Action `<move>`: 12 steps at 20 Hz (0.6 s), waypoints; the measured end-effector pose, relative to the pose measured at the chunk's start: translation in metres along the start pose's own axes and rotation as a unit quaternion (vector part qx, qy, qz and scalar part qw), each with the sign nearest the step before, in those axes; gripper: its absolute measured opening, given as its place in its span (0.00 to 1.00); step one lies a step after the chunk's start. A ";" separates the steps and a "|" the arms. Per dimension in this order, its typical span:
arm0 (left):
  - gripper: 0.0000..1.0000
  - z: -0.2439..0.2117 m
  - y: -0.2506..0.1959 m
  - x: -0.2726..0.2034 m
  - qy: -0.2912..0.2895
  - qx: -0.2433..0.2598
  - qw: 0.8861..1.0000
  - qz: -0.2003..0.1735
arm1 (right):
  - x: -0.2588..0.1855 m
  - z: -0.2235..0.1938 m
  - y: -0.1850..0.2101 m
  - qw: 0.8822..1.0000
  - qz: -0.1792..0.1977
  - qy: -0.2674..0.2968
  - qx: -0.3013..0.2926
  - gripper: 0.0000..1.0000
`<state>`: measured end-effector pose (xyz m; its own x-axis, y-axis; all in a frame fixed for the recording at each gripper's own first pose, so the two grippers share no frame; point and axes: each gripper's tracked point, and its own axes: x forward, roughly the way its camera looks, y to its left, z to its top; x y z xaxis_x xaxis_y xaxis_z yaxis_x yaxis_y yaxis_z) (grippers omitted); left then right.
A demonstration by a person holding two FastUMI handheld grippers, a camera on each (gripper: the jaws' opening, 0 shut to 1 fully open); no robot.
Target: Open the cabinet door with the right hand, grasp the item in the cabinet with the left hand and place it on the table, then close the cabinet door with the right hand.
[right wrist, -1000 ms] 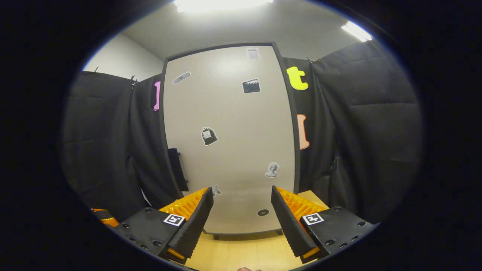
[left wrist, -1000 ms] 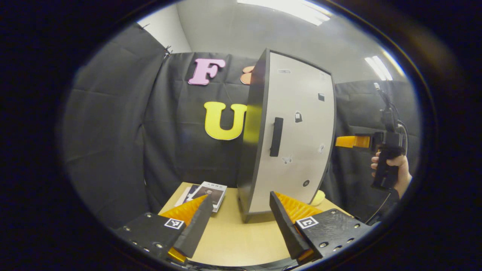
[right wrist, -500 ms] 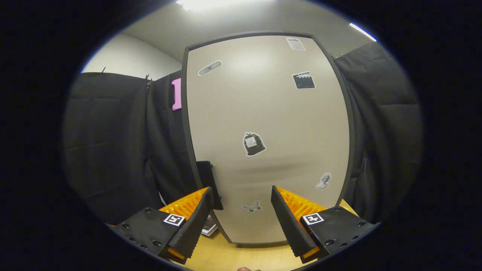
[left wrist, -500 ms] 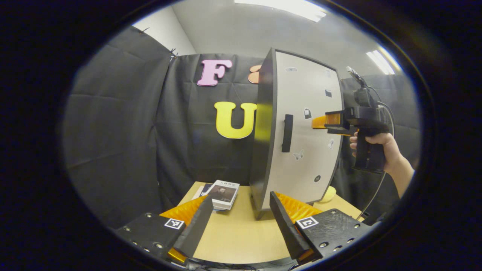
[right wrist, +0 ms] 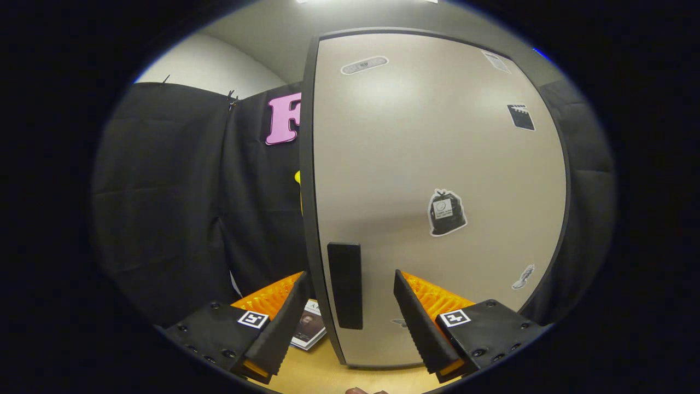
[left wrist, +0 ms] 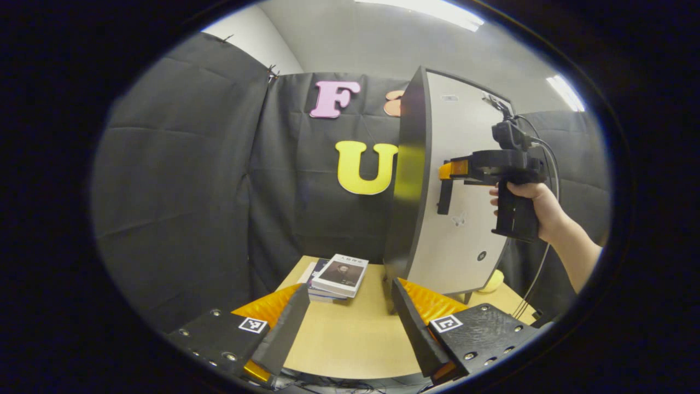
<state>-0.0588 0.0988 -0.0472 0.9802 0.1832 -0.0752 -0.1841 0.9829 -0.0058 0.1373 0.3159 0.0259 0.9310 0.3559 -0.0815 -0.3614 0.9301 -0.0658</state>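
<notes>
On the left of the left gripper view, the left gripper [left wrist: 345, 323] hangs above the near edge of a pale wooden table [left wrist: 355, 339], its jaws spread wide with nothing between them. Just beyond, a small stack of books with a portrait on the white top cover [left wrist: 338, 272] lies flat on the tabletop near the foot of a tall cabinet with dark grey sides and a light grey door [left wrist: 465, 191]. The door is closed, so the item inside cannot be seen. At the door's left edge, a black vertical bar handle [left wrist: 444, 197] meets the tip of the right gripper [left wrist: 449, 169], held by a person's hand [left wrist: 533, 200] at handle height; from this angle it is not possible to tell whether the fingers touch the handle. A pale yellow rounded object [left wrist: 495, 280] sits on the table behind the cabinet's lower right corner.

In the right gripper view, the books [right wrist: 309, 328] show at lower left past the left finger. The right gripper [right wrist: 350, 323] faces the cabinet door [right wrist: 437, 164] close up, jaws wide apart, with the black handle [right wrist: 345, 284] standing between the two fingers, neither visibly pressing on it. Small stickers [right wrist: 447, 212] dot the door.
</notes>
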 end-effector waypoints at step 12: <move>0.91 -0.012 0.034 -0.009 0.011 -0.001 0.999 0.040 | 0.033 -0.017 -0.001 0.999 -0.041 0.027 -0.017 0.39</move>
<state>-0.0753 0.1307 -0.0587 0.9606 0.2606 -0.0967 -0.2620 0.9651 -0.0012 0.1671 0.3254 0.0066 0.9538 0.2719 -0.1277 -0.2860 0.9521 -0.1083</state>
